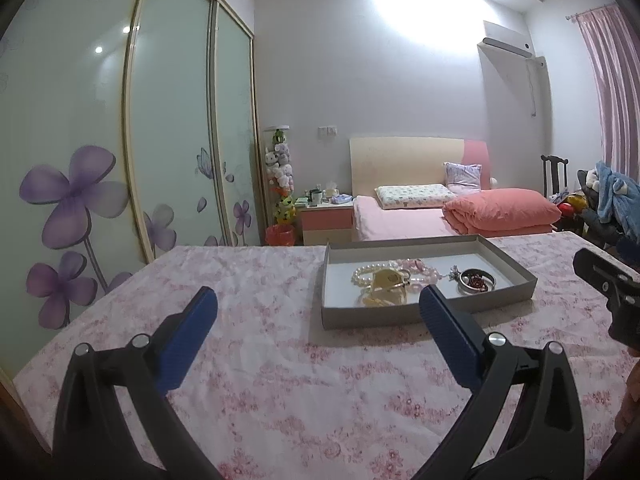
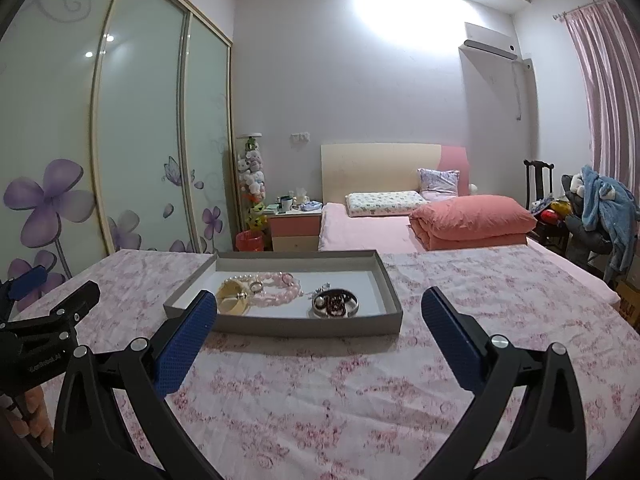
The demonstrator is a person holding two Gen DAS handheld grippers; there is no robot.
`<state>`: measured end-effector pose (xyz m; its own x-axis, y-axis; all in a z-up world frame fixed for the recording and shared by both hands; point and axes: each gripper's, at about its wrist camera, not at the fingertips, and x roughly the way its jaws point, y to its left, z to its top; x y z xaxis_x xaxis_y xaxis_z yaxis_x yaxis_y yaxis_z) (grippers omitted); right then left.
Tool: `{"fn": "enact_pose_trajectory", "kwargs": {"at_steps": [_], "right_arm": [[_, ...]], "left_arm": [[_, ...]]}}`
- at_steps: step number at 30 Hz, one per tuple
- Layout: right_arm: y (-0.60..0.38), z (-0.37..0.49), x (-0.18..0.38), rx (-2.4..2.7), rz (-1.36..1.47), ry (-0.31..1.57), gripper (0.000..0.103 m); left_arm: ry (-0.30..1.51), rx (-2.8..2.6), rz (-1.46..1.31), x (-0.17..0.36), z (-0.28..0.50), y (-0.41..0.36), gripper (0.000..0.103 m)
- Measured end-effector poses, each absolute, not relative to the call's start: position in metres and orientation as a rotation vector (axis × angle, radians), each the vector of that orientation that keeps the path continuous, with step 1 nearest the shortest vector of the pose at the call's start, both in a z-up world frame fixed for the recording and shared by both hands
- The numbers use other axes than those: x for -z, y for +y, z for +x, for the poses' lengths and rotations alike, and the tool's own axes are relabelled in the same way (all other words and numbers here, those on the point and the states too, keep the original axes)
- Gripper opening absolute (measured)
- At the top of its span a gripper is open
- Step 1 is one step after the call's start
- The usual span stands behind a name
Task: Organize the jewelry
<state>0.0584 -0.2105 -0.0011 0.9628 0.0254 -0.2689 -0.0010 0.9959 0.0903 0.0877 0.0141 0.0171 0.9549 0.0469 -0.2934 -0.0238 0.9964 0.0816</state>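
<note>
A shallow grey cardboard tray [image 2: 280, 326] sits on a tabletop covered with a pink floral cloth [image 2: 320, 392], and the jewelry is gathered inside it toward its near side. From the right wrist view, a pale yellow bangle [image 2: 231, 298] lies at the left with a white pearl bracelet [image 2: 240, 279] just behind it, a pink bead bracelet [image 2: 280, 290] touches them in the middle, and a silver ring-shaped piece holding dark red beads [image 2: 335, 303] lies apart to the right (a small silvery item beside it is too blurred to name). The left gripper [image 1: 316, 322] hovers over the cloth short of the tray, its blue-padded fingers [image 1: 188, 340] spread wide with nothing between them. The right gripper [image 2: 316, 322] is likewise wide open and empty, its left finger [image 2: 188, 340] overlapping the tray's near left corner in view. A bed with a salmon quilt [image 2: 472, 216] stands behind.
</note>
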Motion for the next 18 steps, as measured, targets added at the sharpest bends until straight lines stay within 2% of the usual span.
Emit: {"fn": "enact_pose_trajectory", "kwargs": {"at_steps": [18], "right_arm": [[-0.2171, 0.0559, 0.0104, -0.010, 0.108, 0.307, 0.101]], "left_arm": [[0.315, -0.025, 0.071, -0.0084, 0.0893, 0.0131, 0.099]]}}
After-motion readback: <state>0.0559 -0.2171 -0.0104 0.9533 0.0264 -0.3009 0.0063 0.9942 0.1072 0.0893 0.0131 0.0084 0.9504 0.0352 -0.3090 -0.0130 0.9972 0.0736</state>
